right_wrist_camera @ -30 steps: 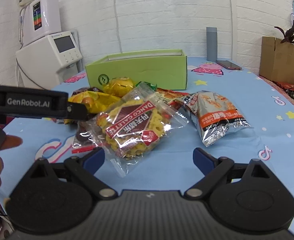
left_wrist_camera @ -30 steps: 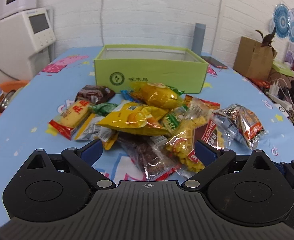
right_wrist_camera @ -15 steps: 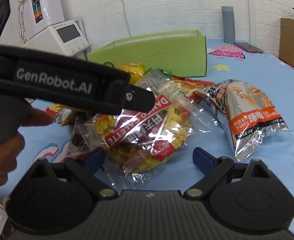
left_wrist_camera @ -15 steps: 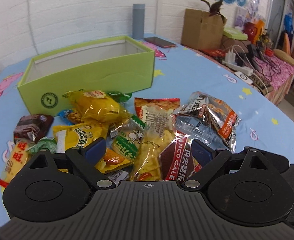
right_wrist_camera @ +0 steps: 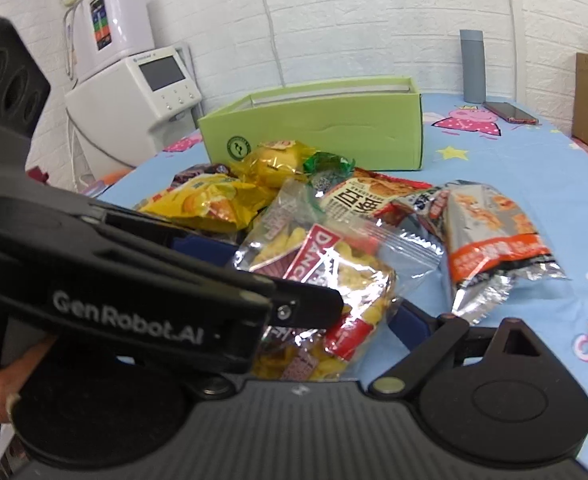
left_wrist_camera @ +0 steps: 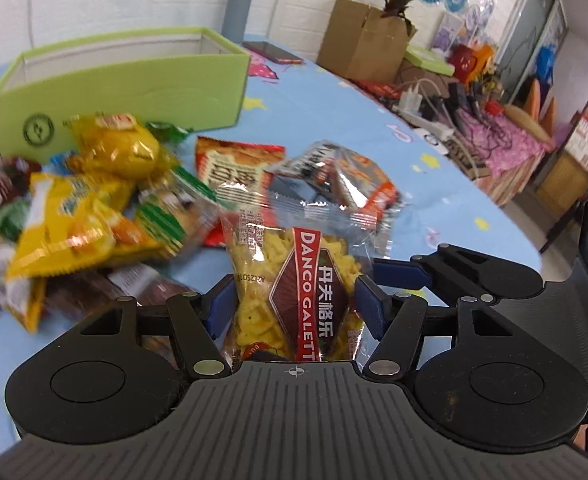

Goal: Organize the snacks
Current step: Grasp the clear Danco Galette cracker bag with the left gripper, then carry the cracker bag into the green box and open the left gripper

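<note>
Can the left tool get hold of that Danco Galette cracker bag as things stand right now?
Probably yes. The left tool already straddles the Danco Galette bag; its jaws have just been closing with the bag between them, and nothing lies on top of the bag.

The left gripper (left_wrist_camera: pixel 295 304) is closing its jaws around a clear packet of yellow crisps (left_wrist_camera: pixel 294 280) with a red label, its blue pads (left_wrist_camera: pixel 367 306) sitting at the packet's two sides. More snack packets (left_wrist_camera: pixel 94 208) are lying in a heap on the blue tablecloth (left_wrist_camera: pixel 433 184), and a green box (left_wrist_camera: pixel 134 84) is standing open behind them.
</note>
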Tool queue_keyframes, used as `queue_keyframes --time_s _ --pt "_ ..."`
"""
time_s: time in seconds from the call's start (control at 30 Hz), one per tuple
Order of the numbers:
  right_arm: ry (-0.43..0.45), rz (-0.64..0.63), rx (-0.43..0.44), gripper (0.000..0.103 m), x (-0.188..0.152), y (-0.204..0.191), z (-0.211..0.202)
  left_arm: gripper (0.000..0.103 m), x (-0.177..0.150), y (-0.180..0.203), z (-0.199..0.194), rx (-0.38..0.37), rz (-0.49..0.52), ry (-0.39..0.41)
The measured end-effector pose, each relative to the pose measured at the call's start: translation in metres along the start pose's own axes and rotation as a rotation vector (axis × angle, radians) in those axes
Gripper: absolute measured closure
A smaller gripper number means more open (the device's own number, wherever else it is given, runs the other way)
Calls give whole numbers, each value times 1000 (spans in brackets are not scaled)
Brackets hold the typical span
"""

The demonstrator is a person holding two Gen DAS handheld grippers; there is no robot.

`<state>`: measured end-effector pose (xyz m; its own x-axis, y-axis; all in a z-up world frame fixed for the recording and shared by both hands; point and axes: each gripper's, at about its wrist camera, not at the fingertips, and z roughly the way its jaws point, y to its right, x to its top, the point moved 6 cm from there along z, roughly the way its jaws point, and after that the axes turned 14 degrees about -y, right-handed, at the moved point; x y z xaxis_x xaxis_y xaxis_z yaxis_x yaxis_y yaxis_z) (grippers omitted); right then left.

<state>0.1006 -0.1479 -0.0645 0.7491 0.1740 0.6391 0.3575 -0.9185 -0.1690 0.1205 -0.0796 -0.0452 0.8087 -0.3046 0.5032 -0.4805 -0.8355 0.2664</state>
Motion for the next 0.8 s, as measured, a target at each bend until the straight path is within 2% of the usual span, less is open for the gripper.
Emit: queue_keyframes --time_s 0.07,0.17,0.23,0.3,0.37,0.47,0.63,0.73,0.8 --pt "-3 -5 4 10 -5 4 -6 43 -2 7 4 -1 0 4" --pt "-35 5 -9 10 -14 12 -4 45 -5 5 8 73 -16 -17" --pt "-13 8 -21 10 -20 14 -10 32 -10 2 0 93 -16 12" --pt "-3 35 1 10 -23 14 -10 27 -13 -3 -6 111 -25 28" --pt "-12 48 7 9 -25 11 -3 29 -14 -3 -4 126 -9 16" --pt "-3 4 -59 9 -27 1 5 36 -15 -2 6 139 21 -9" --pt "17 1 -63 9 -29 2 6 40 -15 -7 12 55 -17 -29" --pt "-7 36 -53 10 -27 5 1 40 -14 -7 10 46 -6 -27" --pt "20 59 -32 10 -28 7 -6 40 -13 -8 12 37 -5 -33"
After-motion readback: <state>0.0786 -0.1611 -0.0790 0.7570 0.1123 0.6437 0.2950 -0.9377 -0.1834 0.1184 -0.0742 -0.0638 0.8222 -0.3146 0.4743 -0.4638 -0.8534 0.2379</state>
